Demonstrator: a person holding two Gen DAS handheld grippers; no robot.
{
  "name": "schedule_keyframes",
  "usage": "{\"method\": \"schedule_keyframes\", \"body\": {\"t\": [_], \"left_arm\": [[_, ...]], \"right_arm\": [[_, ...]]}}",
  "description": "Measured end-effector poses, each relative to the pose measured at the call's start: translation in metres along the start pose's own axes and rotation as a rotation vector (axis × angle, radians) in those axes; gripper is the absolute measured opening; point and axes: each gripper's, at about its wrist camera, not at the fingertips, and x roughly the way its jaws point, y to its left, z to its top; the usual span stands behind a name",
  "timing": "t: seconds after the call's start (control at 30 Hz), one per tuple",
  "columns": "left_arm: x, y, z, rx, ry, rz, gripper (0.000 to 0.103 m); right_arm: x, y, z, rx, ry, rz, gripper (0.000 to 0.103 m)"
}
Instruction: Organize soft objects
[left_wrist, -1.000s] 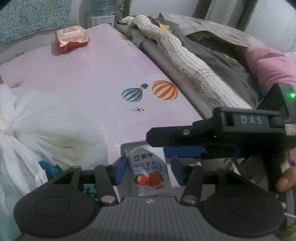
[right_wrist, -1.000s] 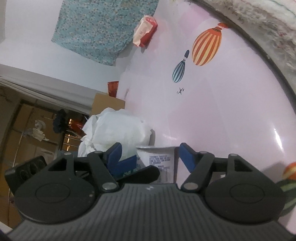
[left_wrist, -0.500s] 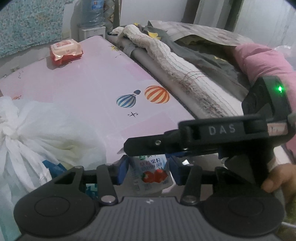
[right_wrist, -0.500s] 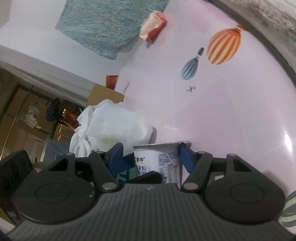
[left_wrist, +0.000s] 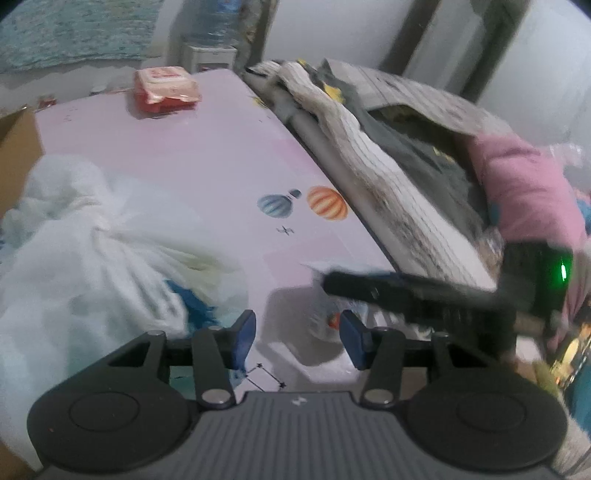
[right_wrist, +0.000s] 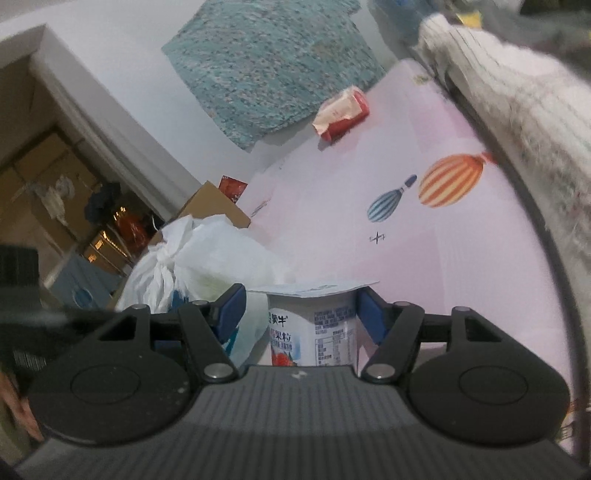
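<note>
A white strawberry yogurt cup (right_wrist: 314, 328) sits between the blue pads of my right gripper (right_wrist: 299, 306), which is shut on it just above the pink table cover (right_wrist: 424, 266). In the left wrist view the cup (left_wrist: 325, 314) is blurred and half hidden under the right gripper's black arm (left_wrist: 413, 295). My left gripper (left_wrist: 297, 332) hangs short of the cup, jaws opening, with only the table showing between its pads. A knotted white plastic bag (left_wrist: 92, 258) lies left of both grippers. A red wipes pack (left_wrist: 166, 88) rests at the table's far end.
Piled clothes and a knitted blanket (left_wrist: 384, 177) run along the table's right edge, with a pink garment (left_wrist: 524, 192) behind them. A cardboard box (right_wrist: 214, 206) stands beyond the bag. Hot-air balloon prints (left_wrist: 327, 203) mark the bare middle of the cover. A doorway (right_wrist: 55, 184) opens at left.
The cup has left the left gripper's jaws and stays in the right gripper. The left gripper has drawn back and up. The right gripper has rolled, so the cup now looks upright.
</note>
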Motion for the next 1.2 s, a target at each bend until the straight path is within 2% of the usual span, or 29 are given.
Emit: {"method": "schedule_keyframes", "body": {"t": [0.2, 0.27, 0.37, 0.5, 0.63, 0.8, 0.93, 1.03, 1.13, 1.2], "left_arm": [[-0.011, 0.007, 0.005, -0.057, -0.029, -0.034, 0.056], [-0.010, 0.005, 0.005, -0.056, -0.023, -0.053, 0.067], [-0.003, -0.003, 0.007, -0.058, 0.003, -0.098, 0.073], [0.010, -0.019, 0.011, -0.022, 0.040, -0.118, 0.079], [0.025, -0.042, 0.012, 0.061, 0.075, -0.102, 0.086], [0.044, -0.065, 0.009, 0.149, 0.115, -0.015, 0.087], [0.056, -0.061, 0.011, 0.088, 0.161, -0.023, 0.087], [0.063, -0.058, 0.012, 0.062, 0.181, -0.001, 0.086], [0.072, -0.055, 0.012, 0.035, 0.207, 0.020, 0.080], [0.076, -0.051, 0.012, 0.009, 0.221, 0.006, 0.078]], "right_arm": [[-0.017, 0.023, -0.017, -0.164, -0.017, -0.046, 0.066], [-0.022, 0.027, -0.022, -0.175, -0.019, -0.054, 0.067], [-0.029, 0.030, -0.029, -0.185, -0.017, -0.060, 0.068], [-0.032, 0.034, -0.041, -0.201, 0.019, -0.065, 0.075], [-0.034, 0.037, -0.054, -0.226, 0.037, -0.082, 0.080], [-0.037, 0.032, -0.059, -0.202, 0.016, -0.073, 0.080], [-0.034, 0.036, -0.062, -0.247, 0.002, -0.085, 0.080], [-0.031, 0.039, -0.063, -0.263, 0.003, -0.093, 0.080], [-0.027, 0.038, -0.064, -0.261, 0.009, -0.087, 0.080], [-0.026, 0.040, -0.064, -0.264, 0.012, -0.085, 0.079]]}}
